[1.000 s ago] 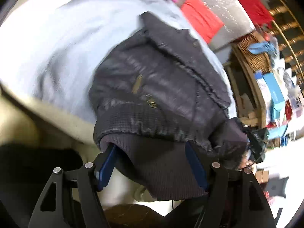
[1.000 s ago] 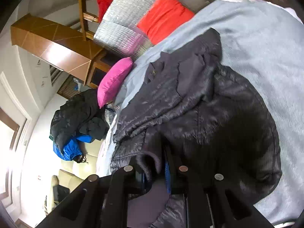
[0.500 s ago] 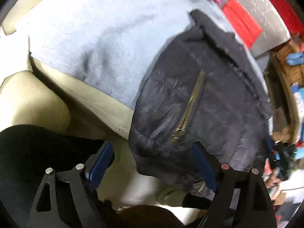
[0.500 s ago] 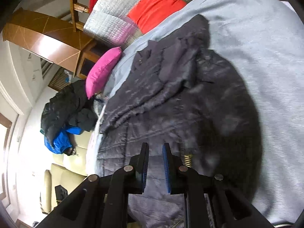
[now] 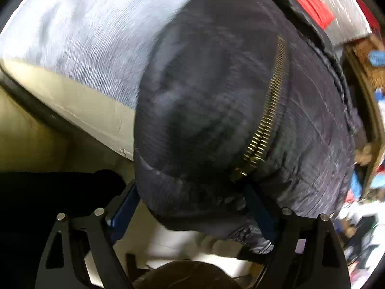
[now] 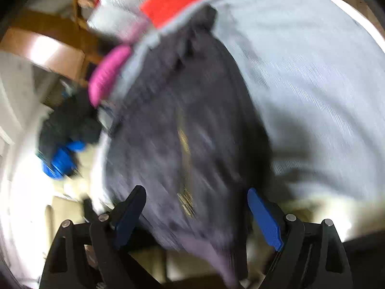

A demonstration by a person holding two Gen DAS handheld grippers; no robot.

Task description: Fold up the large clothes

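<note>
Tools [image 5: 190, 207] [image 6: 199, 207] both spread wide, straddling jacket [image 5: 216, 110] hem, unclamped.

Grey sheet [image 6: 312, 77] covers the bed. Red cushion [image 6: 172, 0] and pink pillow [image 6: 108, 72] sit at the far end against a silver quilted panel [image 6: 115, 16]. Dark and blue bundle [image 6: 65, 142] lies off to the side. Wooden furniture [image 6: 45, 45] behind, blurred.

Grey-covered bed [image 6: 312, 77], perhaps wooden furniture [image 6: 48, 45] behind
</note>
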